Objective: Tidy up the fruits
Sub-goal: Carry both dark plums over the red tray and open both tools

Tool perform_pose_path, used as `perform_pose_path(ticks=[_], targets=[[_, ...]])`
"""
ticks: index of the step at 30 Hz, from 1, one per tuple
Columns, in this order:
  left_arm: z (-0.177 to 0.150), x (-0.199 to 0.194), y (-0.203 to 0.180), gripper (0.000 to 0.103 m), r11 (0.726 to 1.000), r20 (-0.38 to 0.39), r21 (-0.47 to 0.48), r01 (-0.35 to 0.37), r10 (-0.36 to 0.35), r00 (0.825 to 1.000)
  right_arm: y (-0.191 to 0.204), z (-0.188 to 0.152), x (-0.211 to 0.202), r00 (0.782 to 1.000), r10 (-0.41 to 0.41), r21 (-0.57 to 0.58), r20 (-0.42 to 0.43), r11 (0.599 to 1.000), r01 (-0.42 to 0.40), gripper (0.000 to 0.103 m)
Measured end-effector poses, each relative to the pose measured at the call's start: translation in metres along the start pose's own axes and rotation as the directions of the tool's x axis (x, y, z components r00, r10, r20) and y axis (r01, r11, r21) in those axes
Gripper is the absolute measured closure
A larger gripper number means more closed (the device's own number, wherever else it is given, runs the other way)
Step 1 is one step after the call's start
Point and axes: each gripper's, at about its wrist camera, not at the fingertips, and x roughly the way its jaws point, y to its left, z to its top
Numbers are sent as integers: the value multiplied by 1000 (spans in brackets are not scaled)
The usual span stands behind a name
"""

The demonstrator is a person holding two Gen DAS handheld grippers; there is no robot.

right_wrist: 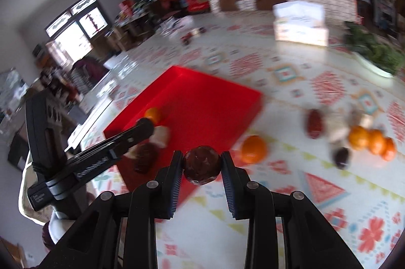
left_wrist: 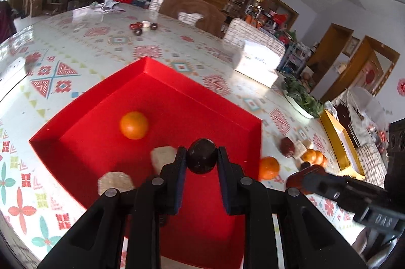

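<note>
My left gripper (left_wrist: 201, 160) is shut on a dark round fruit (left_wrist: 201, 155) and holds it over the red tray (left_wrist: 177, 96). In the tray lie an orange (left_wrist: 134, 125) and two pale beige fruits (left_wrist: 163, 155). My right gripper (right_wrist: 201, 165) is shut on a dark reddish-brown fruit (right_wrist: 201, 165), above the table at the tray's near right corner (right_wrist: 202, 101). On the table to the right lie a lone orange (right_wrist: 253, 149), a dark red fruit (right_wrist: 314, 122), a cluster of oranges (right_wrist: 372, 141) and a dark fruit (right_wrist: 341, 157).
A white tissue box (right_wrist: 300, 24) stands at the back of the patterned table. A bowl of greens (right_wrist: 374, 56) sits at the far right, a yellow box (left_wrist: 339, 142) beside it. Small dark items (left_wrist: 143, 27) lie far across the table. Chairs line the far edge.
</note>
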Motion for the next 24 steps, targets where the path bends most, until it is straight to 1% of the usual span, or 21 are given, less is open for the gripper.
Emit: perform_pose_path(ticks=[4, 7, 12, 20, 23, 24], targets=[[2, 1, 13, 80, 1000, -3, -14, -12, 12, 1000, 21, 4, 28, 999, 19, -40, -51, 999, -21, 70], [3, 5, 19, 80, 1000, -5, -18, -22, 21, 1000, 27, 7, 44, 997, 19, -45, -81, 999, -22, 70], [7, 12, 27, 80, 999, -7, -21, -39, 39, 999, 21, 13, 68, 992, 26, -16, -123, 999, -28, 70], [11, 20, 35, 80, 998, -11, -31, -61, 61, 998, 21, 25, 86, 989, 17, -5, -149, 1000, -18, 69], [13, 20, 36, 78, 998, -11, -30, -63, 63, 998, 21, 31, 92, 988, 18, 2, -155, 1000, -18, 69], [14, 20, 36, 72, 998, -11, -30, -60, 60, 998, 20, 32, 93, 987, 21, 8, -157, 1000, -20, 69]])
